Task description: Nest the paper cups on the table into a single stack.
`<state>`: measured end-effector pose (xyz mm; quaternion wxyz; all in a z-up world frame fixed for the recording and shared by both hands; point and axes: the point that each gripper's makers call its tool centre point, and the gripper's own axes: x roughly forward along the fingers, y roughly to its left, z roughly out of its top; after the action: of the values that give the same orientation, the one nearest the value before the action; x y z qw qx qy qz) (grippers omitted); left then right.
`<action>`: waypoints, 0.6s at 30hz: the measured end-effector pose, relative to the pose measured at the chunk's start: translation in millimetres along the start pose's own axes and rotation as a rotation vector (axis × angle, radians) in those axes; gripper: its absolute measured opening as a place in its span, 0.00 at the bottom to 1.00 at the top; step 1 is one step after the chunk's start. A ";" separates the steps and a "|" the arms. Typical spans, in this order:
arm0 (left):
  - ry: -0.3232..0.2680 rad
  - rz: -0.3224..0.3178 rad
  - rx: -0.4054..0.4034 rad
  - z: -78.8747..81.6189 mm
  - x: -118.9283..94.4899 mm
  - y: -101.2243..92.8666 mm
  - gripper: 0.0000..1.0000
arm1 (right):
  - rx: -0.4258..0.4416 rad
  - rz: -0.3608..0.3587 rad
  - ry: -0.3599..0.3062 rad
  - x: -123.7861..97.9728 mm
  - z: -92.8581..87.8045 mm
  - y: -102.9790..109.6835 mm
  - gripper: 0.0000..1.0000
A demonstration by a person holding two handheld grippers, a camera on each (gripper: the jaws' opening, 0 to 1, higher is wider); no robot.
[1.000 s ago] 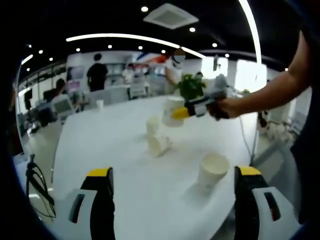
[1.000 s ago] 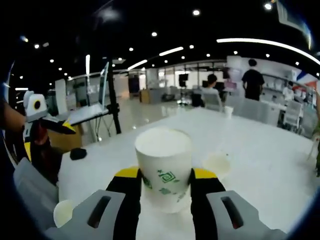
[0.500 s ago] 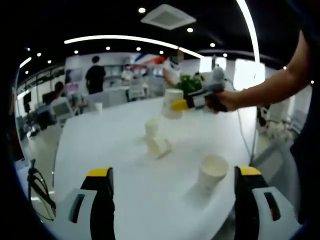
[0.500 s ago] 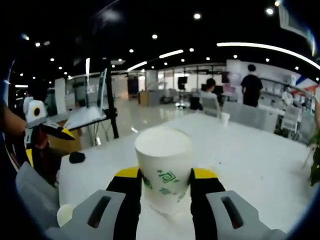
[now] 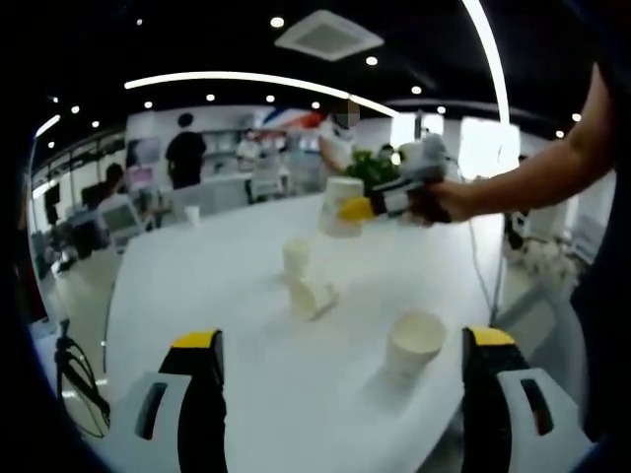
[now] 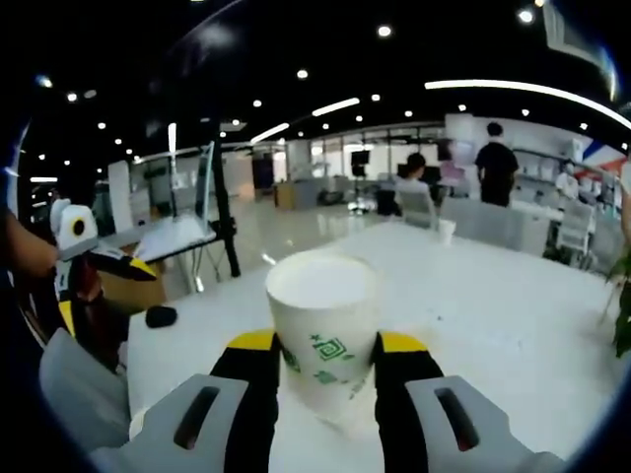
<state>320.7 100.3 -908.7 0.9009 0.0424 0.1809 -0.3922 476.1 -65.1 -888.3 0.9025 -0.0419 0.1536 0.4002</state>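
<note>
Left gripper [image 5: 340,394]: lower part of the left gripper view; its two yellow-tipped jaws stand wide apart with nothing between them, above the near end of the table.
Right gripper [image 6: 325,370]: bottom centre of the right gripper view; jaws closed against both sides of the held cup. In the left gripper view it enters from the right, upper centre, carried by a person's hand [image 5: 439,200].
Held cup [image 6: 323,330]: white paper cup with a green mark, upright, mouth up, pinched at its lower half. In the left gripper view it hangs in the air above the table's far half.
Table [image 5: 227,286]: long, white, glossy; runs from the lower frame toward the centre.
Nearest cup [image 5: 414,345]: upright, open mouth up, lower right of centre in the left gripper view, just inside the right-hand jaw.
Standing cup [image 5: 295,257]: upright, mid-table, centre of the frame.
Tipped cup [image 5: 312,296]: lying on its side, just below the standing cup, close to it; whether they touch cannot be told.
Far cup [image 5: 192,213]: small, upright, at the table's far left end.
Background: open office, ceiling strip lights, people [image 5: 184,153] standing and seated beyond the table.
</note>
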 end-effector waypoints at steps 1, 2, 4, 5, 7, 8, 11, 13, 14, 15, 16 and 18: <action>-0.001 0.000 0.001 0.7 0.1 -0.1 1.00 | -0.001 0.002 -0.003 -0.5 1.0 1.2 0.34; -0.002 -0.002 0.001 2.0 0.1 -0.4 1.00 | 0.000 0.002 -0.004 -0.6 1.3 1.5 0.34; -0.006 -0.003 0.005 4.4 0.0 -0.6 1.00 | 0.006 0.003 -0.009 -1.0 2.4 2.1 0.34; -0.006 -0.004 0.007 5.4 -0.3 -0.4 1.00 | 0.008 0.004 -0.011 -1.6 3.3 3.4 0.34; -0.010 -0.004 0.009 7.3 -0.7 0.4 1.00 | 0.012 0.008 -0.013 -2.5 4.5 5.9 0.34; -0.012 -0.003 0.008 8.2 -0.9 0.6 1.00 | 0.012 0.010 -0.014 -2.9 4.8 7.3 0.34; -0.015 -0.004 0.001 10.1 -1.1 1.0 1.00 | 0.015 0.020 -0.011 -4.1 4.6 12.0 0.34; -0.017 -0.003 0.007 11.1 -1.0 1.2 1.00 | 0.012 0.023 -0.008 -4.6 4.0 13.7 0.34; -0.017 -0.004 0.008 11.7 -0.8 0.6 1.00 | 0.007 0.025 -0.005 -5.1 3.4 15.3 0.34; -0.017 -0.005 0.008 11.9 -0.7 0.5 1.00 | 0.005 0.027 -0.003 -5.6 3.0 16.4 0.34; -0.017 -0.006 0.010 12.2 -0.5 0.2 1.00 | 0.005 0.029 -0.002 -6.1 2.9 17.5 0.34; -0.018 -0.008 0.014 13.0 0.0 -0.1 1.00 | 0.004 0.035 0.000 -7.8 2.7 20.7 0.33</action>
<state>324.4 97.4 -896.7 0.9006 0.0446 0.1703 -0.3973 456.6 -56.1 -882.4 0.8955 -0.0376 0.1550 0.4155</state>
